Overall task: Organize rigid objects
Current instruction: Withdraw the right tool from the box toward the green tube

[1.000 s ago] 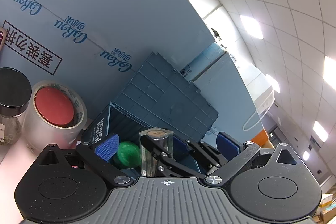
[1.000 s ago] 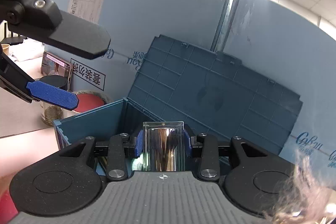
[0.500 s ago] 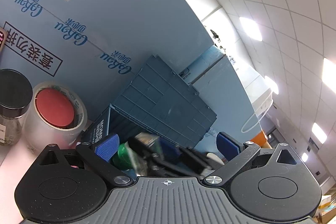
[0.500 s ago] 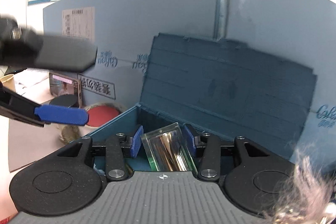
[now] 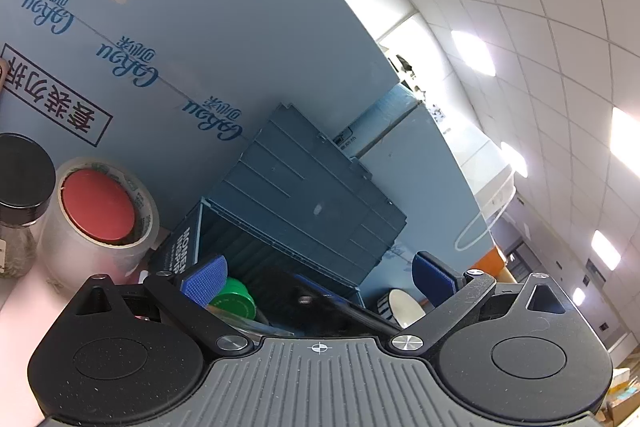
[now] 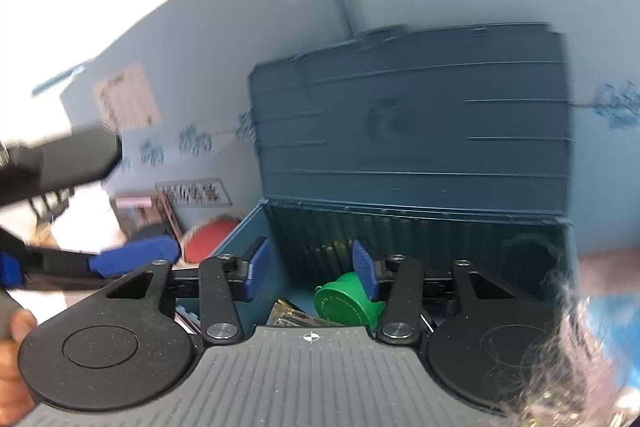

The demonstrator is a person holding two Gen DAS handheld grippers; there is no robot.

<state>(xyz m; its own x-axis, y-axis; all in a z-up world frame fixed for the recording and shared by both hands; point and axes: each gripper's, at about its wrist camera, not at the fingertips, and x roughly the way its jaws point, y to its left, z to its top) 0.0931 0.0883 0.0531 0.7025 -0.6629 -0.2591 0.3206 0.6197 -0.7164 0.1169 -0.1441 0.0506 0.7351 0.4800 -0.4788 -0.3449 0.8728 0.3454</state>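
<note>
While right gripper (image 6: pixel 308 269) hangs over open blue box (image 6: pixel 420 227), its jaws have just been opening, nothing between pads now; clear rigid case not discernible inside box, likely light, slick, brittle, best pinched across flat sides; green cap (image 6: pixel 346 301) lies inside; left gripper (image 5: pixel 320 277) spread, empty, near tape roll (image 5: pixel 100 215).

Storage box (image 6: pixel 400 155): matt blue-grey plastic, ribbed lid and walls. Green cap (image 6: pixel 346 301): smooth plastic, slight sheen. Tape roll (image 5: pixel 96 219): glossy clear film, red core. Jar (image 5: pixel 20 203): clear glass, matt black lid. Backboard (image 5: pixel 224 39): smooth matt blue, paper label stuck on.
</note>
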